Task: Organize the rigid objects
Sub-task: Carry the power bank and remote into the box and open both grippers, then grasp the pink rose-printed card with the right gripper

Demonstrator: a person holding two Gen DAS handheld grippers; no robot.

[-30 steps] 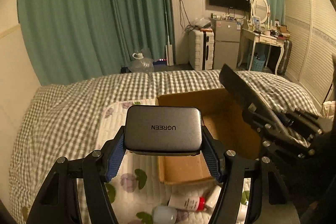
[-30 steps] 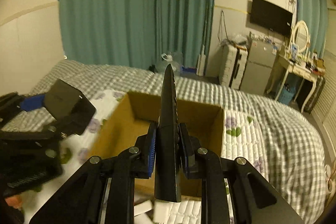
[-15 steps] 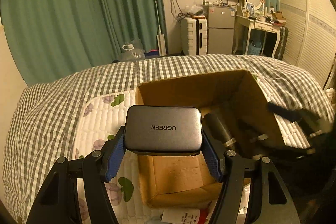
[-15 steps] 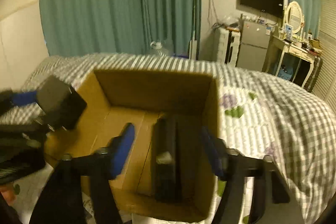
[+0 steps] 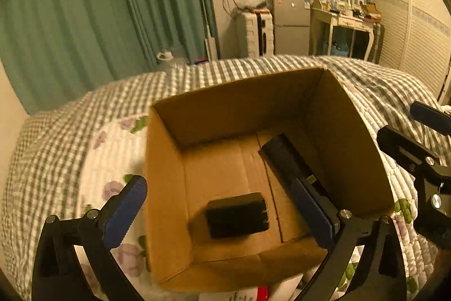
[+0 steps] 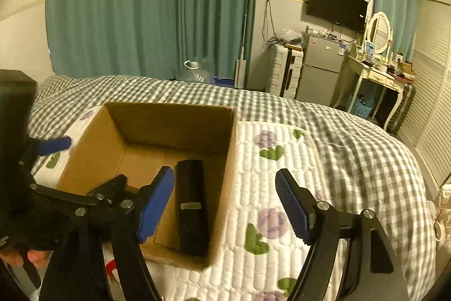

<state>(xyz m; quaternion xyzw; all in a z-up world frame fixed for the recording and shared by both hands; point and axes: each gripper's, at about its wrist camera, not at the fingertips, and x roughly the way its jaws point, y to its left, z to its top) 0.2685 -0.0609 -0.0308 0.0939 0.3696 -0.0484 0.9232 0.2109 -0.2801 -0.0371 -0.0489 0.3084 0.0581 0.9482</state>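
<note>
An open cardboard box stands on the bed; it also shows in the right wrist view. Inside lie a grey UGREEN charger near the front and a long black flat object on the right side, also seen from the right wrist. My left gripper is open and empty above the box's near part. My right gripper is open and empty, over the box's right wall and the quilt. The right gripper also shows at the right edge of the left wrist view.
The bed has a grey checked cover and a white flowered quilt. Small white and red items lie in front of the box. Green curtains, a fridge and a dressing table stand beyond the bed.
My left gripper opened and let the charger go; it now lies in the box. My right gripper, open after dropping the black object, has drawn back and to the right.
</note>
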